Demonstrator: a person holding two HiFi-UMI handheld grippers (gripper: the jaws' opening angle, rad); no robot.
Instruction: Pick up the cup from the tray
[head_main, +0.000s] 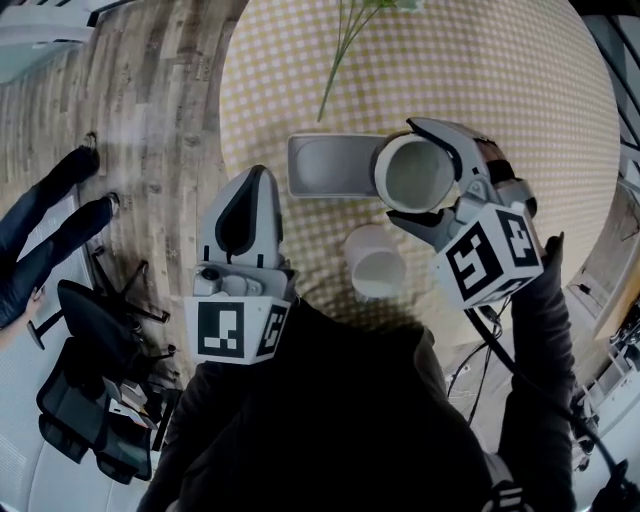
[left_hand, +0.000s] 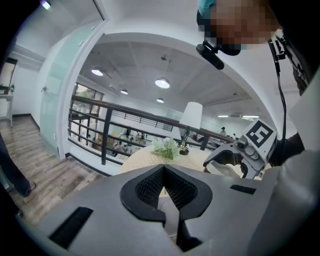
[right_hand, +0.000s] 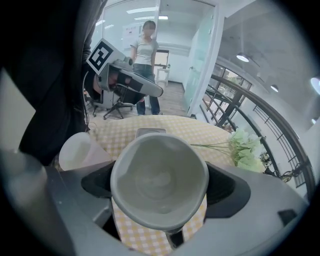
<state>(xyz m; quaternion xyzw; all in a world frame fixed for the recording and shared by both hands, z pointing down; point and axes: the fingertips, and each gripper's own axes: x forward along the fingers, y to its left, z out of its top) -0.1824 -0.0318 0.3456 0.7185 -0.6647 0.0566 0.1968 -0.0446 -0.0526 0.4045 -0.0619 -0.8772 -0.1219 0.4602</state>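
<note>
A white cup (head_main: 420, 176) is clamped sideways in my right gripper (head_main: 404, 170), just off the right end of the grey tray (head_main: 330, 166), its mouth facing the camera. In the right gripper view the cup (right_hand: 160, 175) fills the space between the dark pads, squeezed slightly oval, and the tray (right_hand: 149, 132) lies behind it on the checked cloth. My left gripper (head_main: 246, 212) hangs shut and empty over the table's left edge, its jaws (left_hand: 164, 171) pressed together with nothing between them.
A second white cup (head_main: 375, 262) stands on the round checked table (head_main: 520, 110) near its front edge, below the held cup. A flower sprig (head_main: 340, 40) lies at the far side. Wood floor and a person's legs (head_main: 50, 215) are at the left.
</note>
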